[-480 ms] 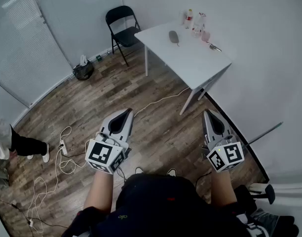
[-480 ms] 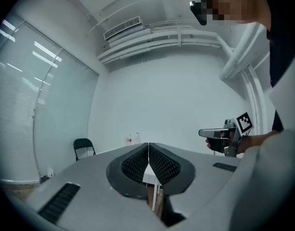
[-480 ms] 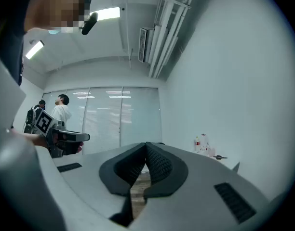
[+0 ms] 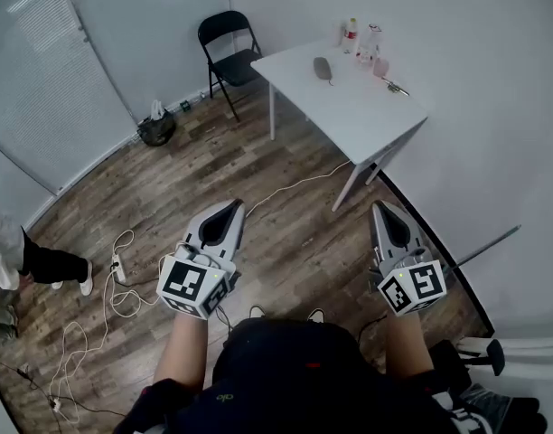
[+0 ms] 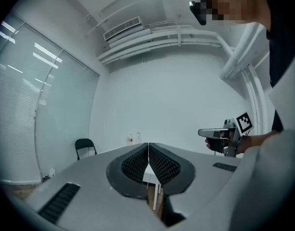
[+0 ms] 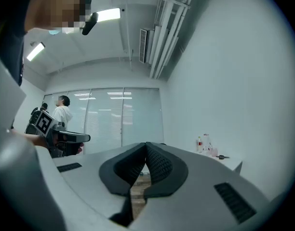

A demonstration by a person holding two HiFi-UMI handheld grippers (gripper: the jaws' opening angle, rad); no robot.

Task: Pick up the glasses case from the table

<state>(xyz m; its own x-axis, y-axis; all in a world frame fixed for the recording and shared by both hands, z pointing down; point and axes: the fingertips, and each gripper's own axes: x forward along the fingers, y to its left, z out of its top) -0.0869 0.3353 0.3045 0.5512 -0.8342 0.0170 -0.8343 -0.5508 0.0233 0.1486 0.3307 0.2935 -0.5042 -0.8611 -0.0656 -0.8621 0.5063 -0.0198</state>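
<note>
A grey oval glasses case lies on the white table across the room, near its far end. Both grippers are held level in front of the person, well short of the table. The left gripper is shut, its ribbed pads meeting with nothing between them. The right gripper is also shut and empty, its pads pressed together. In the left gripper view the other gripper shows at the right; in the right gripper view the other gripper shows at the left.
Bottles, a pink cup and a small dark item crowd the table's far corner. A black folding chair stands beside it. White cables trail over the wooden floor; a dark bag sits by the glass wall. A person stands at left.
The view has shifted slightly, so the table and chair sit a little further right and lower. Both grippers stay where they were, still shut.
</note>
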